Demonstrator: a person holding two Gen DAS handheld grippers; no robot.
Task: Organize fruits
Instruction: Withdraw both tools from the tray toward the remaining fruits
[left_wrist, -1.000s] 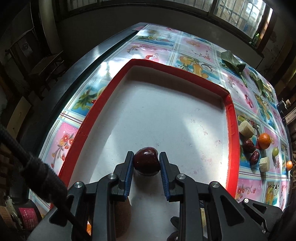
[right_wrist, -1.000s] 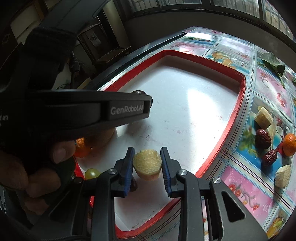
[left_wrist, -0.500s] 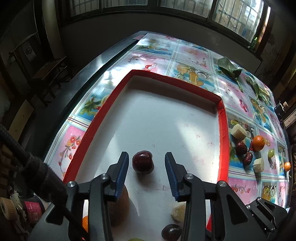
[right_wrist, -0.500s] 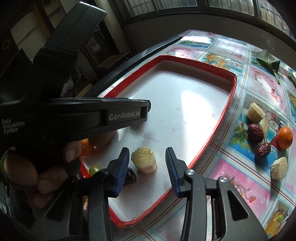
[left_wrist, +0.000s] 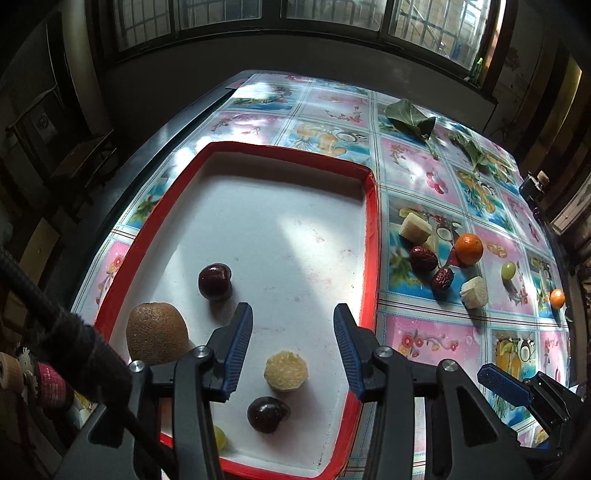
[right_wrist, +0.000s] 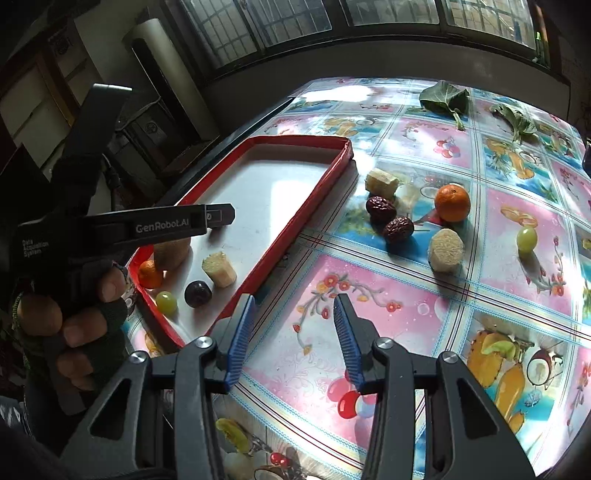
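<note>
On worktop (right_wrist: 424, 302), red-rimmed tray (left_wrist: 370, 236) holds kiwi (left_wrist: 157, 334), cherries, cane chunk; orange (right_wrist: 452, 202), dates, grape wait outside. Orange firm, rolls: grip across middle. Grape slippery, soft. Left claw (left_wrist: 293, 345), right claw (right_wrist: 293, 334): jaws just opened, nothing between.

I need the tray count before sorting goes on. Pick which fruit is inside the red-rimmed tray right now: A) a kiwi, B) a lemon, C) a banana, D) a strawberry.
A: the brown fuzzy kiwi sits inside the red-rimmed tray at its near left corner, beside a dark cherry; no banana, strawberry or lemon shows anywhere.
</note>
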